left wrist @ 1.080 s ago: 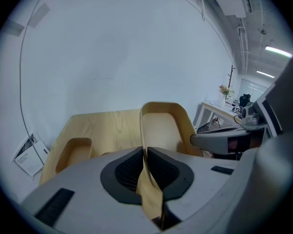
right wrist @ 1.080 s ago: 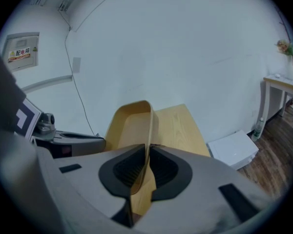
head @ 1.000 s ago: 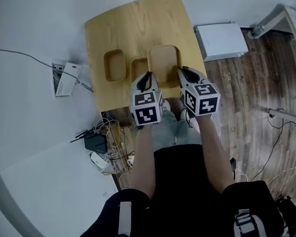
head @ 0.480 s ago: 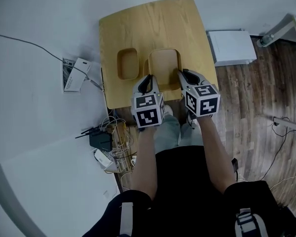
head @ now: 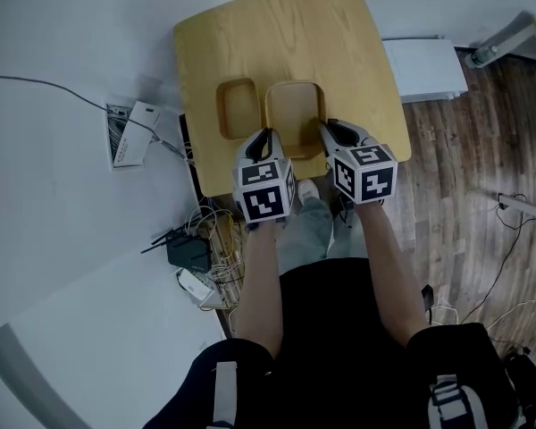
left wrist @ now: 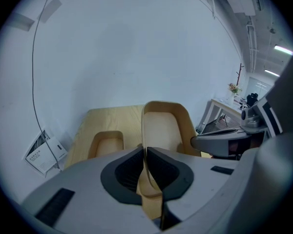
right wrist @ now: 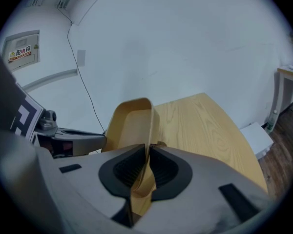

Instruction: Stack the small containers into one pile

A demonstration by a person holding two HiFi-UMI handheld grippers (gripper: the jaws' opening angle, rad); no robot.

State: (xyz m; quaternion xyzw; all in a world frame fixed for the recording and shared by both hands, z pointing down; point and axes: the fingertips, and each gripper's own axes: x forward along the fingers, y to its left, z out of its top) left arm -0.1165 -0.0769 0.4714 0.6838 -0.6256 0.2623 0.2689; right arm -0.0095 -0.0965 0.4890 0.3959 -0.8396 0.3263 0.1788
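Both grippers are on one thing. Left gripper [head: 266, 141]: jaws pinched onto the near-left rim of the large wooden container [head: 295, 114], with only the rim's thickness between them. Right gripper [head: 327, 132]: the same, jaws closed on the near-right rim. We read the container as carried between the two. Its far end looks tipped up in both gripper views, but we cannot tell whether its base touches the desk [head: 277, 34].

Key relation: the small wooden container [head: 238, 107] sits on the desk just beside the held one, on its left, so the left gripper is nearer to it. Both containers have their long axes running away from the person, parallel. We see only these two. We judge the stacking to turn on a short sideways shift, keeping those axes lined up so one seats in the other.

Writing: a wall plate [right wrist: 23, 52] carries red characters, too small for us to read. The print on a leaflet on the floor [head: 129, 134] is illegible. We see no marks on the containers.
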